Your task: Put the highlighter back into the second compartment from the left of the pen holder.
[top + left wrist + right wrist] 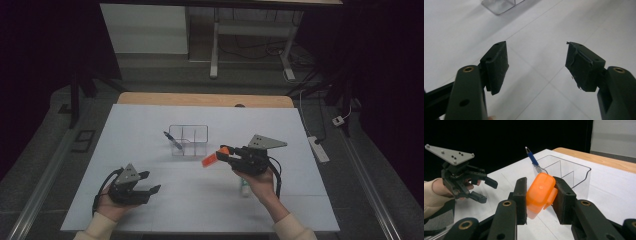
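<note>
- Orange marker-like object point(541, 192) clamped between the pads of the right claw point(226, 154), carried above the tabletop point(150, 200) a little right of its middle; in the high view the orange piece point(210, 160) juts from the claw tips toward the left.
- Held piece: chunky, translucent orange, with a clip-like tab on one side; exactly what it is cannot be told. Long axis tilted, one end up between the pads, the other slanting down toward the tabletop.
- Clear divided organizer point(189, 140) standing near the middle of the tabletop, toward the far edge, with a blue pen point(173, 140) leaning out of its left compartment. In the right gripper view the organizer point(574, 173) lies just beyond the held piece, the pen point(532, 158) rising above it.
- Key relation: organizer ahead and slightly left of the right claw, near but not touching; orange tip already pointing that way, so probably a short move forward and over the rim for a drop into a compartment. Likely need to raise the long axis more upright first, to avoid catching the wall.
- Left claw point(146, 185) released, jaws spread wide with nothing between them, low over the near left corner of the tabletop, well apart from the organizer.
- Right hand clearly the nearer one to the organizer.
- Small pale object point(245, 189) on the tabletop beneath the right hand, too blurred to identify.
</note>
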Motion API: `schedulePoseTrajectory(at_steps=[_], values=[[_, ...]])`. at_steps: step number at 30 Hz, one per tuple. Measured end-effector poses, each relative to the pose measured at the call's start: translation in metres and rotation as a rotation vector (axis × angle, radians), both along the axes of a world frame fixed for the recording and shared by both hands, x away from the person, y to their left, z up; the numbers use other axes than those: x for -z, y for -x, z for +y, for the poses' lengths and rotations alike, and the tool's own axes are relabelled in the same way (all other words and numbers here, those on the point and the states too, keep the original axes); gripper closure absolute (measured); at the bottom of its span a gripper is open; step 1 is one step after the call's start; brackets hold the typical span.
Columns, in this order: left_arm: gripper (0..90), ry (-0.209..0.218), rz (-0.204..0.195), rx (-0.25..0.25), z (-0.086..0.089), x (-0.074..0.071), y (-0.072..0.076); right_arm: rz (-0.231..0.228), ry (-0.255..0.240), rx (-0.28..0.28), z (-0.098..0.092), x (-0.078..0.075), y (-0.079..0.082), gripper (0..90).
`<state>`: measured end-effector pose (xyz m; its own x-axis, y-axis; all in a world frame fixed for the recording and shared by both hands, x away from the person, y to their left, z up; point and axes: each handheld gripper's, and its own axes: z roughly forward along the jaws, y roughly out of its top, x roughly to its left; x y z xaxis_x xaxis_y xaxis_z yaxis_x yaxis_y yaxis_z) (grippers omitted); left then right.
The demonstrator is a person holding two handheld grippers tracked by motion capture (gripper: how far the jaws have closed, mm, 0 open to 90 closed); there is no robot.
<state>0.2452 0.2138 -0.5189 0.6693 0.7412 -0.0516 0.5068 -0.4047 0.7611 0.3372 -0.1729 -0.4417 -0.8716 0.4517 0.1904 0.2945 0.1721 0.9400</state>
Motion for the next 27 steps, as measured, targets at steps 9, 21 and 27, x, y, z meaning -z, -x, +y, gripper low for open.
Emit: schedulePoseTrajectory(at_steps=[9, 21, 27], values=[[33.3, -0.001, 0.004, 0.002, 0.002, 0.002, -0.001, -0.023, -0.031, 0.014, -0.004, -0.010, -0.001, 65.5], [32.3, -0.003, 0.004, 0.005, 0.001, 0.001, -0.001, -0.046, -0.028, 0.052, 0.009, -0.032, -0.022, 65.4], [32.0, -0.010, 0.001, 0.011, -0.001, 0.001, -0.001, -0.042, -0.022, 0.066, 0.022, -0.038, -0.038, 65.4]])
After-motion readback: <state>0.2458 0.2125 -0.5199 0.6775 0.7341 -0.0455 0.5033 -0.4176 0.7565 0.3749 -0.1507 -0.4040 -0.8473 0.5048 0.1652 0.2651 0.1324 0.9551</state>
